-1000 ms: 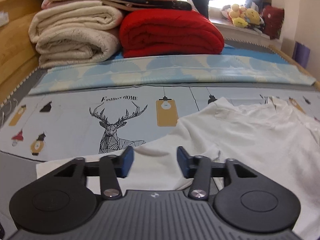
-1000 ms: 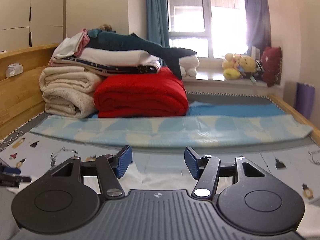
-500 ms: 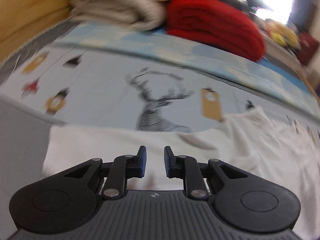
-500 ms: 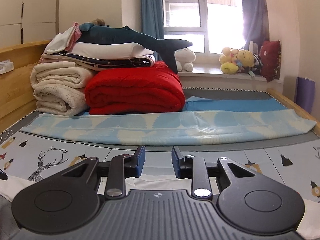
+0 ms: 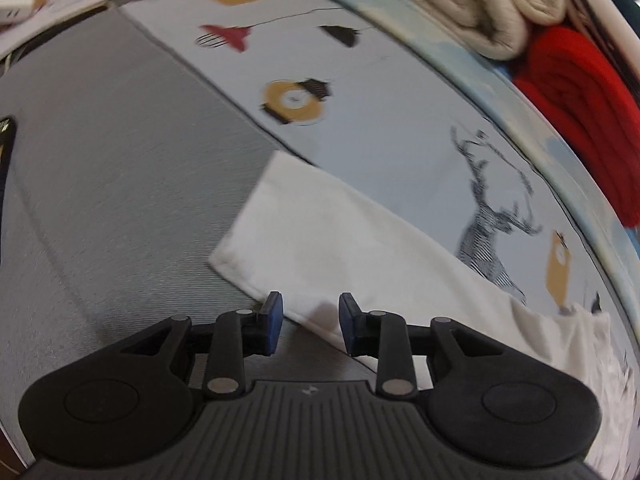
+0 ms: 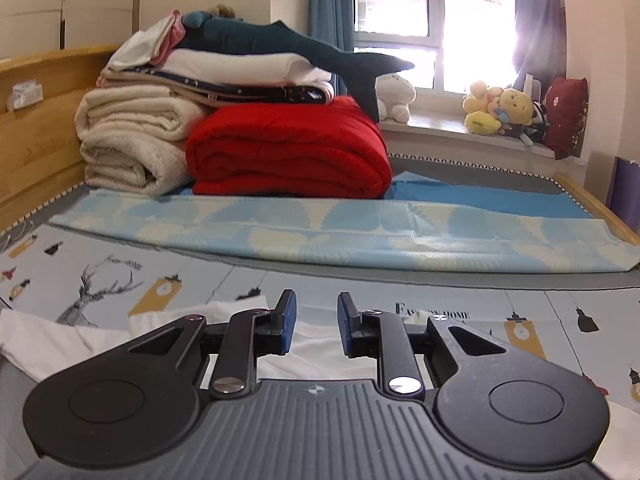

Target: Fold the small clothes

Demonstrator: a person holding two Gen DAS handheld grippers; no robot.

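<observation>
Left wrist view: left gripper (image 5: 310,322) tilted low over the bed, fingers parted and grasping nothing, the hemmed edge of a white garment (image 5: 344,236) lying between the blue pads (image 5: 273,320); the garment lay flat across grey sheet (image 5: 100,168) and deer-print mat (image 5: 400,120). Right wrist view: right gripper (image 6: 316,328) level, fingers likewise parted and empty, above the same white garment (image 6: 48,340); behind stood a folded red quilt (image 6: 288,148), cream blankets (image 6: 136,140) and a plush shark (image 6: 300,48).
</observation>
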